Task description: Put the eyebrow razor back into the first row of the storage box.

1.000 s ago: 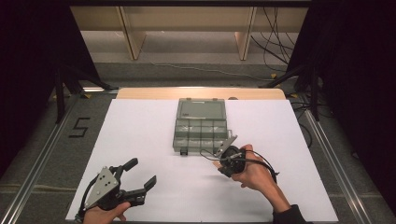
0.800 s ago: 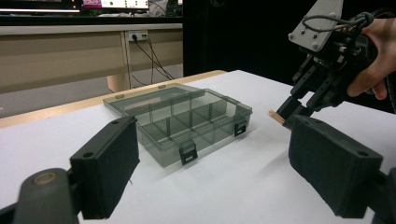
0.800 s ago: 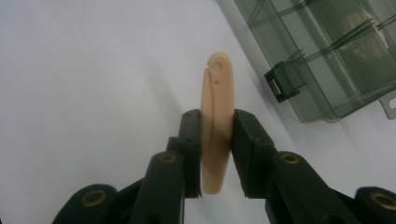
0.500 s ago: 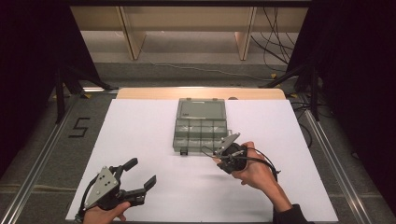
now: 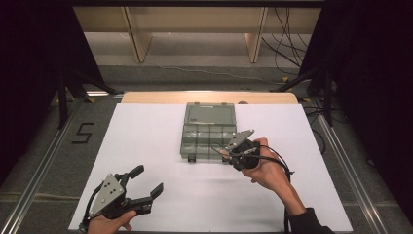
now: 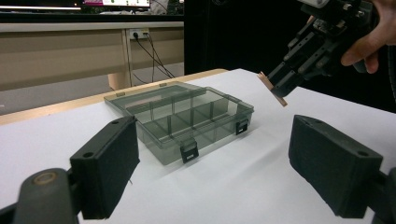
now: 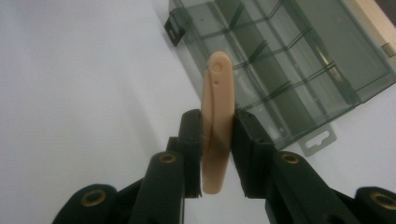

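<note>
One flat tan plastic strip (image 7: pixel 217 122) with rounded tip and small hole, pinched upright by right gripper (image 5: pixel 229 152), lower end hidden, smoky compartment box (image 5: pixel 210 129) at twelve o'clock, left gripper (image 5: pixel 146 187) spread empty.

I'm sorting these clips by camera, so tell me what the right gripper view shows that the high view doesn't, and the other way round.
Right gripper view alone: the peach plastic strip up close, its rounded tip and small hole, pinched between the right tongs. High view alone: the left tongs open near the table's front edge, both hands, the white table and the floor around it. Both: the clear compartment box, closed, with the right tongs beside it.
</note>
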